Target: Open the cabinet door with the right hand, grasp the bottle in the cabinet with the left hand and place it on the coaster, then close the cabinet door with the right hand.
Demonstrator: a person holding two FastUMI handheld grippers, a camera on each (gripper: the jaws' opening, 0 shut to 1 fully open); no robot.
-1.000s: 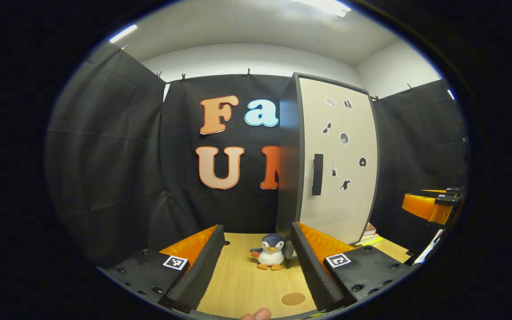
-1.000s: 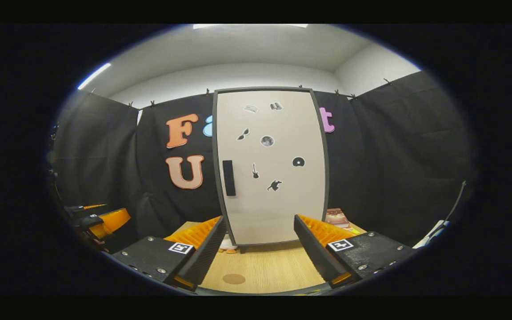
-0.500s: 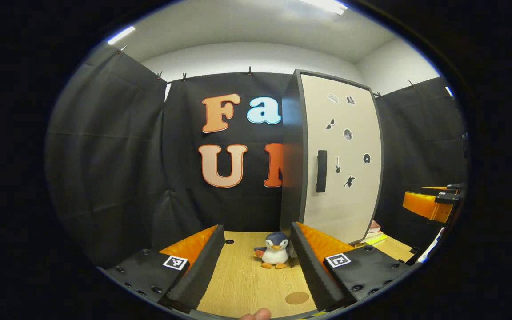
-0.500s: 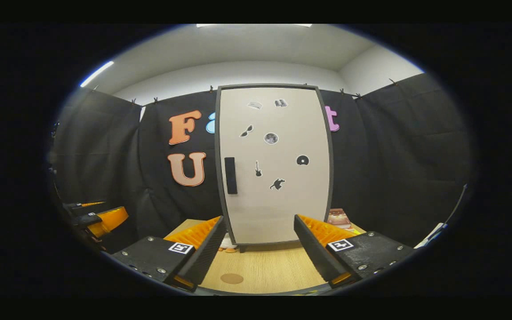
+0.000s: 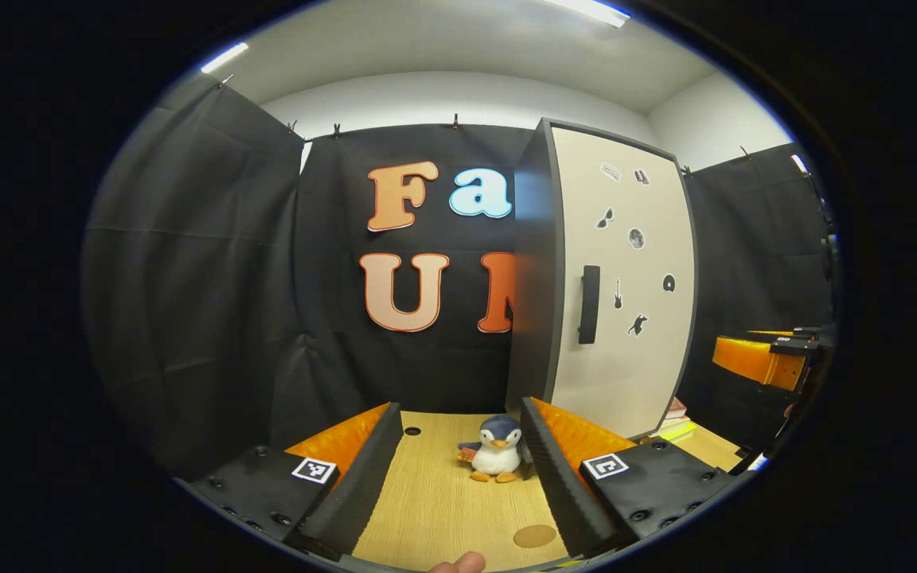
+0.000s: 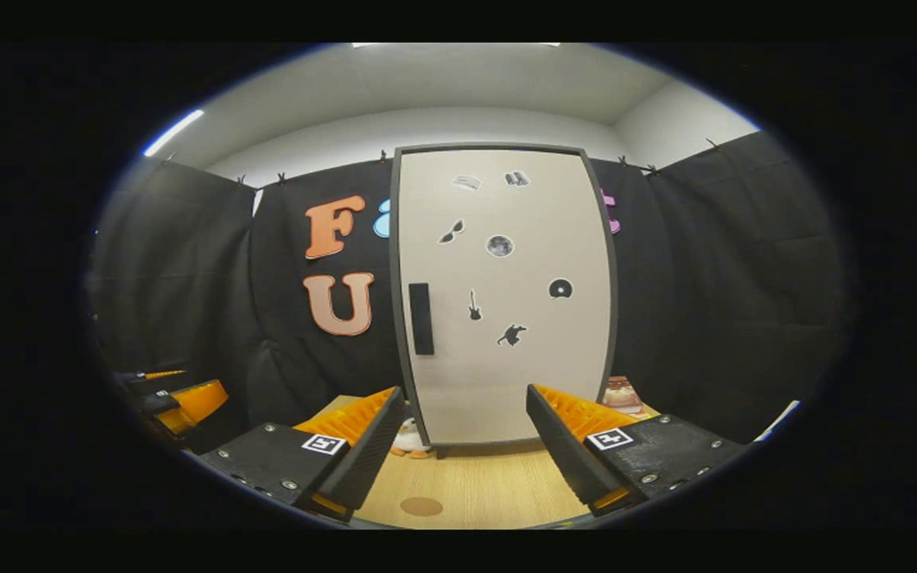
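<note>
A tall cabinet (image 6: 506,294) with a pale door and dark frame stands on the wooden table, its door shut. A dark vertical handle (image 6: 421,318) sits at the door's left edge; small stickers dot the door. In the left gripper view the cabinet (image 5: 618,278) appears to the right with its handle (image 5: 589,305). A round brown coaster (image 5: 535,535) lies on the table near my left gripper (image 5: 458,465), which is open. The coaster (image 6: 421,506) also lies in front of my right gripper (image 6: 465,446), open and some way short of the door. The bottle is hidden.
A plush penguin (image 5: 495,450) stands on the table left of the cabinet's foot. Books (image 6: 622,394) lie at the cabinet's right. The right gripper (image 5: 761,358) shows at the right edge of the left gripper view. A fingertip (image 5: 458,563) sits at the bottom.
Both grippers have drifted slightly; the cabinet has grown a little larger in the right gripper view and shifted right in both views. Door still shut.
</note>
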